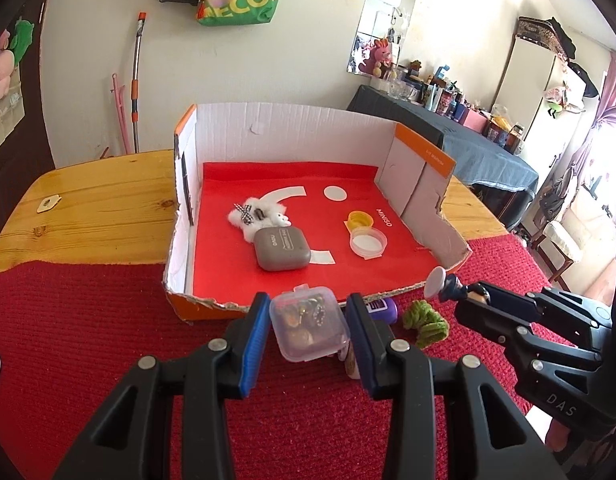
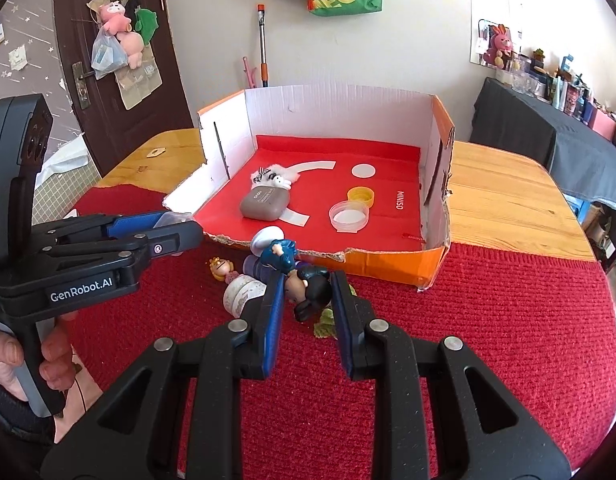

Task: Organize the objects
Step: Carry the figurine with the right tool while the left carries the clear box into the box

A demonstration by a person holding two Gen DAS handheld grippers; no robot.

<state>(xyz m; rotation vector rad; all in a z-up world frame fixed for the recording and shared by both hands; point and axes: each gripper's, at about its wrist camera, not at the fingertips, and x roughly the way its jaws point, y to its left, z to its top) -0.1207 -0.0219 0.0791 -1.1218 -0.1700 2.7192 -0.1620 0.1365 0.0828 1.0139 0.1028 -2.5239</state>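
My left gripper [image 1: 308, 312] is shut on a small clear plastic box [image 1: 308, 326] of trinkets, held just before the torn front edge of the cardboard tray [image 1: 291, 128]. My right gripper [image 2: 308, 288] is shut on a dark-haired figurine [image 2: 308, 286] in blue with a white base; it also shows in the left wrist view [image 1: 454, 286]. The tray [image 2: 340, 108] has a red floor holding a grey earbud case [image 2: 264, 202], a white fluffy charm [image 2: 277, 176], a yellow cap [image 2: 360, 197] and a clear lid [image 2: 348, 215]. The left gripper also shows in the right wrist view [image 2: 171, 226].
On the red mat [image 2: 488, 320] before the tray lie a small blonde doll [image 2: 221, 268], a white jar [image 2: 243, 294], a purple item [image 1: 382, 307] and a green scrunchie [image 1: 426, 322]. A wooden table [image 2: 504, 200] extends to the right and behind.
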